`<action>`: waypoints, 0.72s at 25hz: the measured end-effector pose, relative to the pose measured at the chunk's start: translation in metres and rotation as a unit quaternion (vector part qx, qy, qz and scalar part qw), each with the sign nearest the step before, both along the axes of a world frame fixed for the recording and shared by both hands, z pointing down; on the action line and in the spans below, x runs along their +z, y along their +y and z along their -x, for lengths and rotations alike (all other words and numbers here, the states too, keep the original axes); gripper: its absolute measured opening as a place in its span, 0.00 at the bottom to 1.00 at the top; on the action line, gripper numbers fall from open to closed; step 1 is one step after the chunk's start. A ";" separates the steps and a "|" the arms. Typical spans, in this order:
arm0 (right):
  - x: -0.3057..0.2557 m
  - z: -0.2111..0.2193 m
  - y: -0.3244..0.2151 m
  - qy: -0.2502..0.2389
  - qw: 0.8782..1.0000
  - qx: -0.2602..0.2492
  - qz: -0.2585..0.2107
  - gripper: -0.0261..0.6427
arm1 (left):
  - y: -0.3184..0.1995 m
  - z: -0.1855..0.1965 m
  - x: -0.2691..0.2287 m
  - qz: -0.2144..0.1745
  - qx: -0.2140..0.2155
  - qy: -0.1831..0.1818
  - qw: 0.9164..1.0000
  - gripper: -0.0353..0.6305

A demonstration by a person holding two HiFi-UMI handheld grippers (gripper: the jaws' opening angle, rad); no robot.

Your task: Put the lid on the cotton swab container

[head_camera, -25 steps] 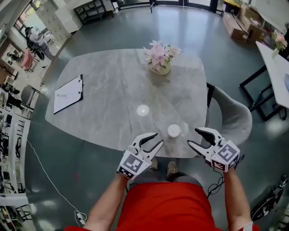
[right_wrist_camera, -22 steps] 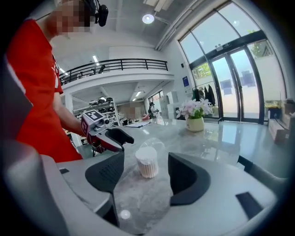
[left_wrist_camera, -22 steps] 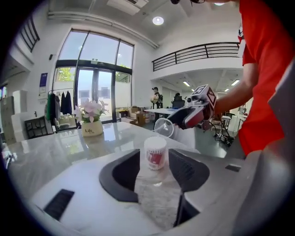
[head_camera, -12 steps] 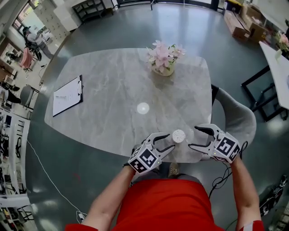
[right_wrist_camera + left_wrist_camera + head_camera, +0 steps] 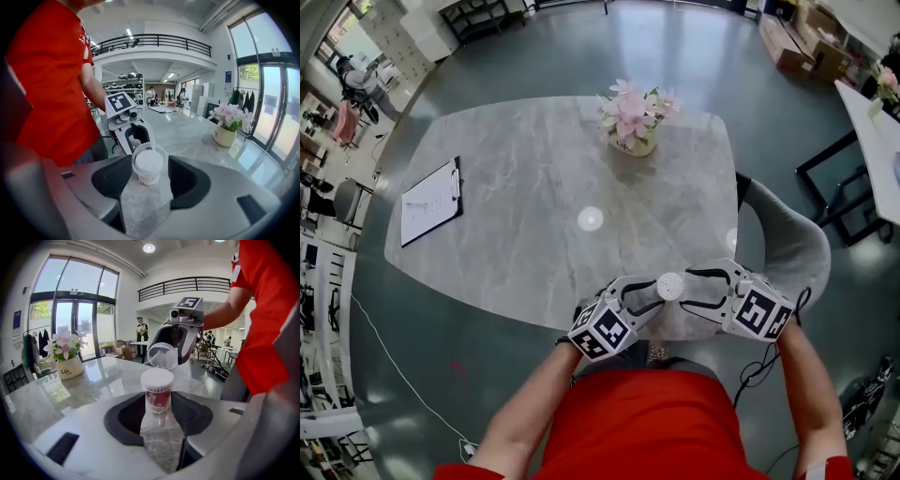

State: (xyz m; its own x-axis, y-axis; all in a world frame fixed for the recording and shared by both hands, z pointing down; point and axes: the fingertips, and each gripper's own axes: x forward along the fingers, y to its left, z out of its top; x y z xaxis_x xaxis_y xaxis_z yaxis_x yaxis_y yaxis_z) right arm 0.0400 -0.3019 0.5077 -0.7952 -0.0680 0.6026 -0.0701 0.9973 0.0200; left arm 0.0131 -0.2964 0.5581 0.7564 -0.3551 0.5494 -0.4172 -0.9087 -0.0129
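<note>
One clipboard [image 5: 430, 202] lies at the table's [image 5: 516, 150] left, then one white disc [image 5: 591, 218]. One vase [image 5: 636, 142] holds pink flowers [image 5: 633, 105]. There are two claws. The left claw [image 5: 648, 292] is closing narrow on the one container [image 5: 157, 389], pads at its sides. The container is packed with swabs and stands at the near table edge. The right claw [image 5: 688, 289] is closing on the one clear lid [image 5: 162, 356], held empty and tilted just above the swabs.
</note>
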 end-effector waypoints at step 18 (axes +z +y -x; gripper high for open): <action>0.013 0.025 -0.012 0.006 0.983 0.147 0.107 0.47 | 0.001 -0.008 -0.001 0.000 0.023 0.020 1.000 0.36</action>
